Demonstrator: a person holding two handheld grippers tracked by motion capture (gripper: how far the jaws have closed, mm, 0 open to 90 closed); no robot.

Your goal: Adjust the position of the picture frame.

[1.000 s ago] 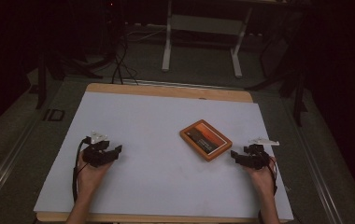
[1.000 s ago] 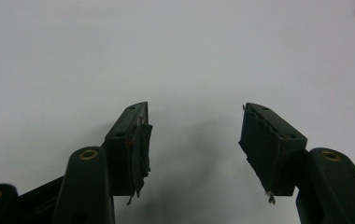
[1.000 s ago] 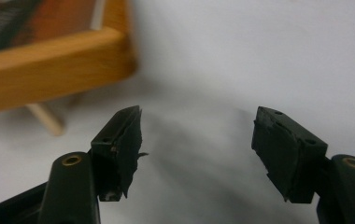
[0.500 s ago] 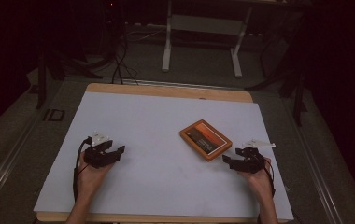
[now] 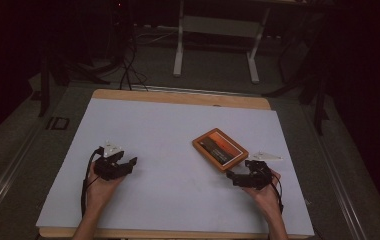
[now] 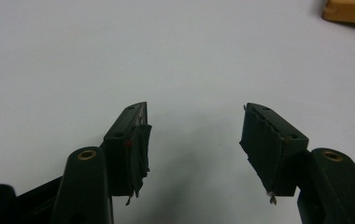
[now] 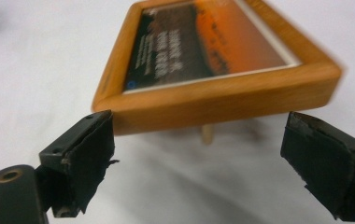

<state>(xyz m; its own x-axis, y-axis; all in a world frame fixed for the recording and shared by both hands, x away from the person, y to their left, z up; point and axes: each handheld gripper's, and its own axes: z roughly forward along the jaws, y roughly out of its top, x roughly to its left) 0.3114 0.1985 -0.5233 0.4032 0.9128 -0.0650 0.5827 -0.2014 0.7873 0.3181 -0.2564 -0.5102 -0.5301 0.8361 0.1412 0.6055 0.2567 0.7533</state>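
A wooden picture frame (image 5: 220,149) with an orange and dark picture lies on the white table top, right of centre. In the right gripper view the frame (image 7: 213,60) looms just beyond the tips, with a small wooden peg (image 7: 207,134) under its near edge. My right gripper (image 5: 231,176) sits just in front of the frame's near corner and points left. Its jaws have just been opening and stand wide apart (image 7: 199,154) with nothing between them. My left gripper (image 5: 129,163) rests at the left, far from the frame, open and empty (image 6: 194,135).
The white sheet (image 5: 168,130) covers a wooden table whose edge (image 5: 178,96) shows at the back. Behind it on the dark floor stand desk legs (image 5: 179,50) and cables (image 5: 128,70). A corner of the frame (image 6: 351,10) shows in the left gripper view.
My right gripper has slid left and slightly nearer, ending by the frame's near corner, and its jaws have spread. The left gripper has stayed put.
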